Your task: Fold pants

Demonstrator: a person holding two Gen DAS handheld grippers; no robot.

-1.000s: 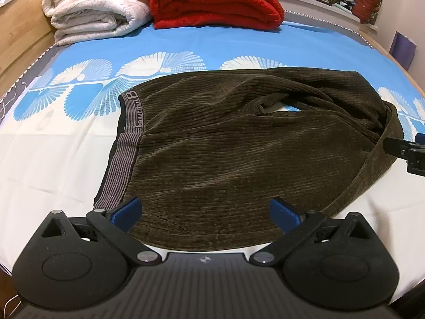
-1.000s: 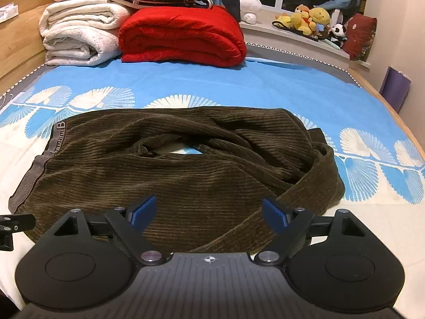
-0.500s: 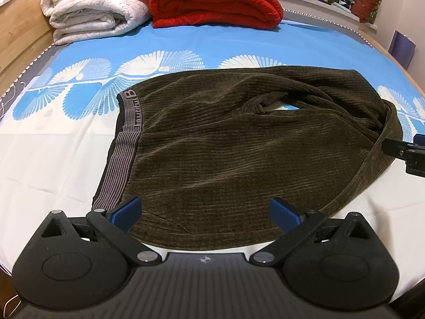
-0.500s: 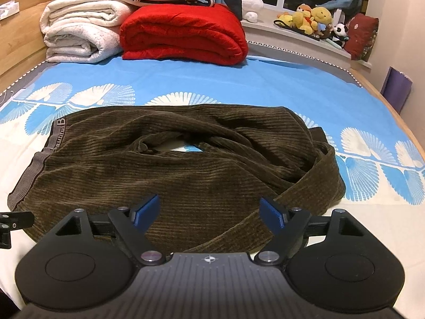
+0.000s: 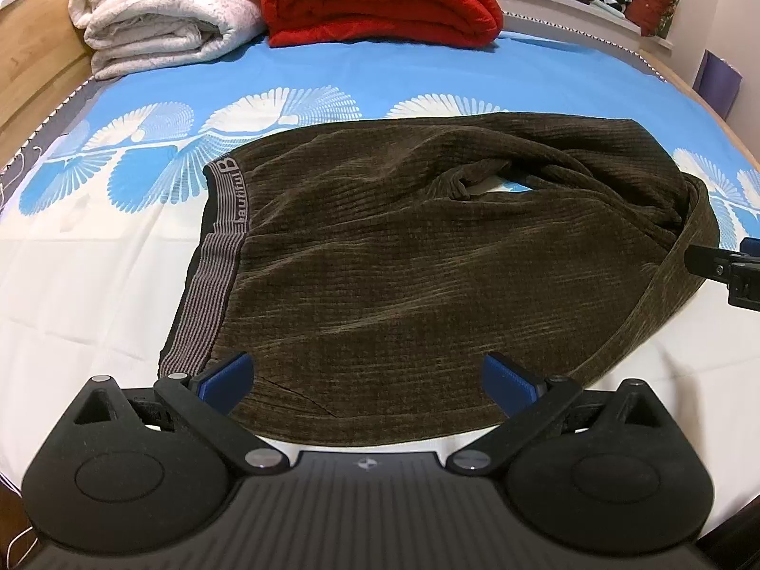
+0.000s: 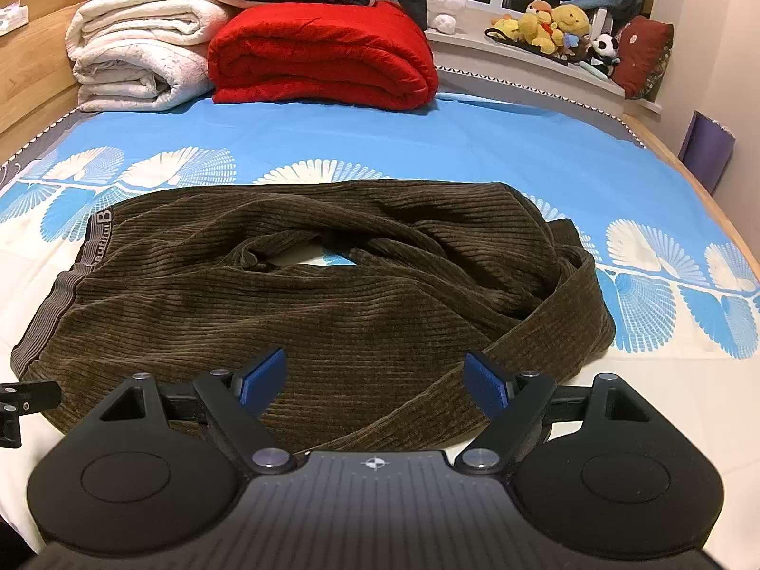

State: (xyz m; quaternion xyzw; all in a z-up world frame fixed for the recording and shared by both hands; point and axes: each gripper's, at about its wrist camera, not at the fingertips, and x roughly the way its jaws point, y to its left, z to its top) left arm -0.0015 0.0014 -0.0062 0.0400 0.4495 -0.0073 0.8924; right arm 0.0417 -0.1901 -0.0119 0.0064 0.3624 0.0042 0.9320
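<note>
Dark brown corduroy pants (image 5: 403, 256) lie on the bed, folded over roughly in half, with the grey striped waistband (image 5: 213, 261) at the left and the bunched legs at the right. They also show in the right wrist view (image 6: 308, 304). My left gripper (image 5: 368, 377) is open and empty, over the pants' near edge close to the waistband. My right gripper (image 6: 375, 377) is open and empty, over the near edge toward the leg end. The right gripper's tip shows at the left wrist view's right edge (image 5: 726, 270).
The bed has a blue and white fan-print sheet (image 6: 522, 152). A folded red blanket (image 6: 323, 52) and folded white blankets (image 6: 137, 52) lie at the far end. Plush toys (image 6: 555, 23) sit on the window ledge. A wooden bed frame runs along the left side.
Both grippers have risen and tilted slightly; the right one has closed a little but stays open. The pants have not moved.
</note>
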